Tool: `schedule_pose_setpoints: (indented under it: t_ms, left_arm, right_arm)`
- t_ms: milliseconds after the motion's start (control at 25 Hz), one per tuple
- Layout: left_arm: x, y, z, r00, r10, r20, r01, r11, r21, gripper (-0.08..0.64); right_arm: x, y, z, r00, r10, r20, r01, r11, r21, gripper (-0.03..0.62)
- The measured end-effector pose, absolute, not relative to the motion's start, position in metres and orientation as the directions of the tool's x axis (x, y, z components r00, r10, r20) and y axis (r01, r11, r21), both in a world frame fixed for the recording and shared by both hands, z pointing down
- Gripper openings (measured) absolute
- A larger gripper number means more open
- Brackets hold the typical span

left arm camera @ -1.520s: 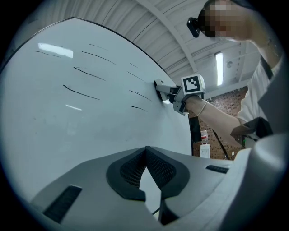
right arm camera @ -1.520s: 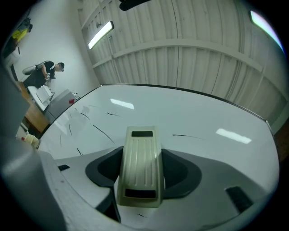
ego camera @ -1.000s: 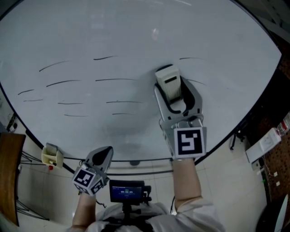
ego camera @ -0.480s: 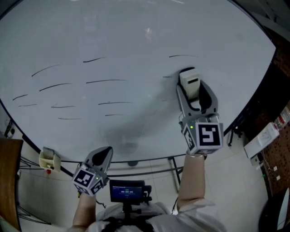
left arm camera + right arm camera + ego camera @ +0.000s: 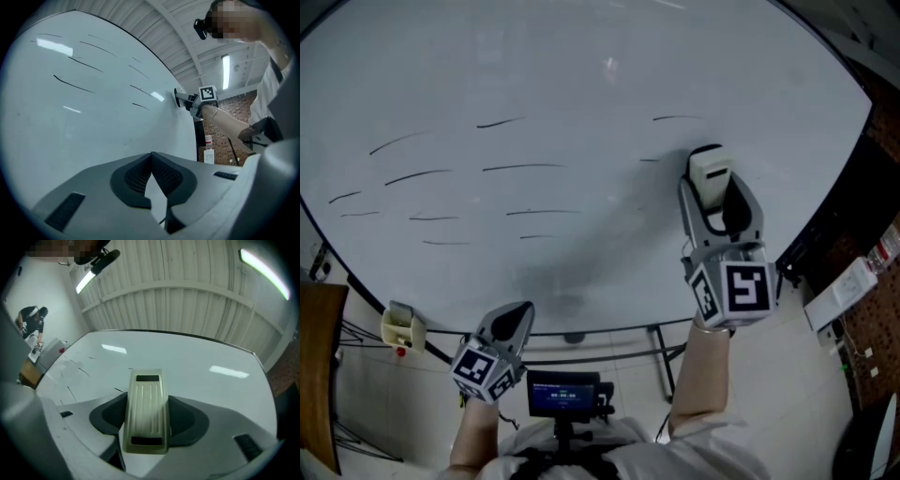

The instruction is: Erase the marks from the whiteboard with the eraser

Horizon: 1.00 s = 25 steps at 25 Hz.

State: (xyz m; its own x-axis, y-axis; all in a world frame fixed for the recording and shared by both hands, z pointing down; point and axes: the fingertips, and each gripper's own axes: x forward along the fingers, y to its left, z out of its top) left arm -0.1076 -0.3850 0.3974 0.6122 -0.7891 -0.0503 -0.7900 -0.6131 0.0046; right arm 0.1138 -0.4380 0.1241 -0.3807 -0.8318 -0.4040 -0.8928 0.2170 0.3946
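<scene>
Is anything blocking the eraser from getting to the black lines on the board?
No, nothing visible. The right tool holds the eraser against the whiteboard, and only bare board lies between it and the lines to its left.

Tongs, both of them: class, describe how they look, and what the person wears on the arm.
The left tongs and right tongs are grey moulded shells with dark ribbed pads inside. Each carries a cube of black-and-white square markers. The right arm's sleeve is white.
</scene>
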Motion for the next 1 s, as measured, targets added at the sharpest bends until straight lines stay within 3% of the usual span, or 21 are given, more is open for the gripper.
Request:
schedule_pose_setpoints:
  t_ms: [200, 400, 1000]
  left_arm:
    - [-0.120, -0.382, 0.402, 0.584, -0.810, -0.050, -0.811, -0.585, 0.017, -0.005]
    - [-0.135, -0.379, 0.406, 0.548, -0.835, -0.051, -0.834, -0.550, 0.040, -0.005]
    - [-0.126, -0.384, 0.412, 0.576, -0.817, -0.037, -0.816, -0.577, 0.030, -0.005]
  right_arm:
    - [0.011, -0.420, 0.119, -0.555, -0.754, -0.352, -0.730, 0.239, 0.640, 0.252]
    - [-0.036, -0.423, 0.127, -0.592, -0.743, -0.311, -0.671, 0.241, 0.701, 0.250]
    - [0.017, -0.437, 0.118, -0.526, -0.749, -0.402, -0.751, 0.188, 0.632, 0.255]
